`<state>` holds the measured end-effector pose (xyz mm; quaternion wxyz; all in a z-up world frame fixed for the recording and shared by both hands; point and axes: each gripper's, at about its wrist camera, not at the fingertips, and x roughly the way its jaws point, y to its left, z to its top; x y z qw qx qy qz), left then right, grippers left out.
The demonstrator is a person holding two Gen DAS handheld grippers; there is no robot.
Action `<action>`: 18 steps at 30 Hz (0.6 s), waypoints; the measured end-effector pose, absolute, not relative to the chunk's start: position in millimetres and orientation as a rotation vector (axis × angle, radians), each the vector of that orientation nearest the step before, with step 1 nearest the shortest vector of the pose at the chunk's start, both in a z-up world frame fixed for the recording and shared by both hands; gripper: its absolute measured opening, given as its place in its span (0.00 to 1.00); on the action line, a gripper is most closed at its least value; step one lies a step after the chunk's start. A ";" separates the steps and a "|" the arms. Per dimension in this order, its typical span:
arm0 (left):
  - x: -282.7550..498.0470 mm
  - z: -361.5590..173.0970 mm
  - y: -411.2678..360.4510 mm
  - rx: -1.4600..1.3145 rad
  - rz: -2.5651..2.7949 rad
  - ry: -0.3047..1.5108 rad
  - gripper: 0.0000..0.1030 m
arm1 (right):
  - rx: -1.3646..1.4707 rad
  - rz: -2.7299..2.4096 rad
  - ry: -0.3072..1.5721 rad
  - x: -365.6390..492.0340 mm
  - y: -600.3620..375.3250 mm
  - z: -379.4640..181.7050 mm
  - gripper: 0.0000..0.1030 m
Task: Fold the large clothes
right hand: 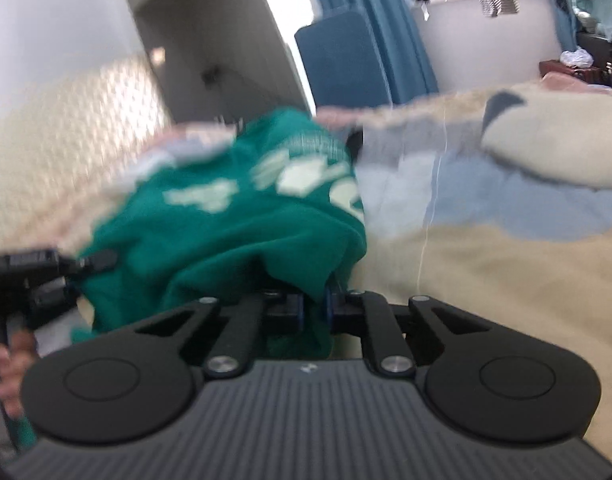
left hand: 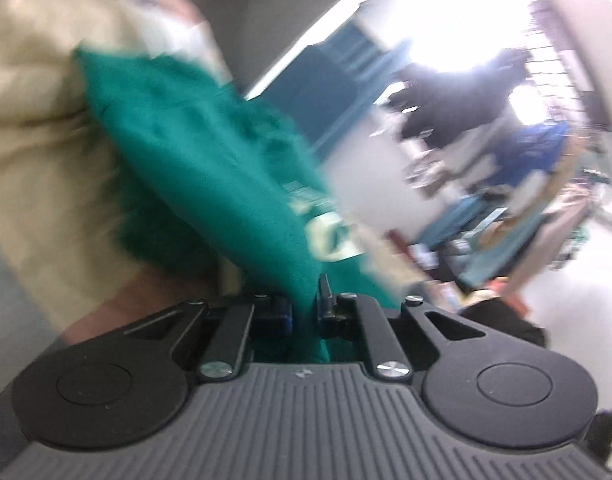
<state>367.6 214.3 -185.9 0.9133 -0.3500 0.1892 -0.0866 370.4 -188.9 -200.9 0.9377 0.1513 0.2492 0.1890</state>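
Green garment point(left hand: 210, 168), bunched over cream bedding point(right hand: 486, 280); pinched at one edge in left gripper point(left hand: 306, 304), at another in right gripper point(right hand: 316, 304). Risk: shallow bites slipping under tension; bunched cloth folding crooked unless spread flat.

Cream/blue patterned bedspread point(right hand: 486, 280) is the landmark, filling the rt and lower part of rt-wrist view; same cream cloth point(left hand: 34, 128) on the left in left-wrist view. Blue curtain point(right hand: 390, 40) hangs behind bedspread. White wall corner point(right hand: 210, 40) behind it, to the left of curtain. Dark clothes on hangers point(left hand: 466, 100) well beyond bedspread, w/ a blue garment point(left hand: 534, 152) just beside them; all blurred.
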 end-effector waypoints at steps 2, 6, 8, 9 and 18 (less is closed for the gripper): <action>357.7 -173.8 211.0 -0.729 -0.236 0.354 0.10 | 0.282 0.376 0.465 358.9 -195.1 -184.0 0.11; 328.0 -155.2 205.4 -0.787 -0.317 0.292 0.10 | 0.261 0.347 0.393 330.2 -210.5 -153.2 0.10; 310.1 -147.4 202.4 -0.803 -0.347 0.275 0.10 | 0.242 0.328 0.359 314.3 -218.2 -138.4 0.10; 300.2 -143.6 199.8 -0.807 -0.366 0.267 0.10 | 0.237 0.321 0.337 304.1 -223.5 -129.7 0.10; 198.8 -98.3 162.5 -0.756 -0.494 0.265 0.10 | 0.179 0.259 0.219 249.8 -266.4 -71.1 0.10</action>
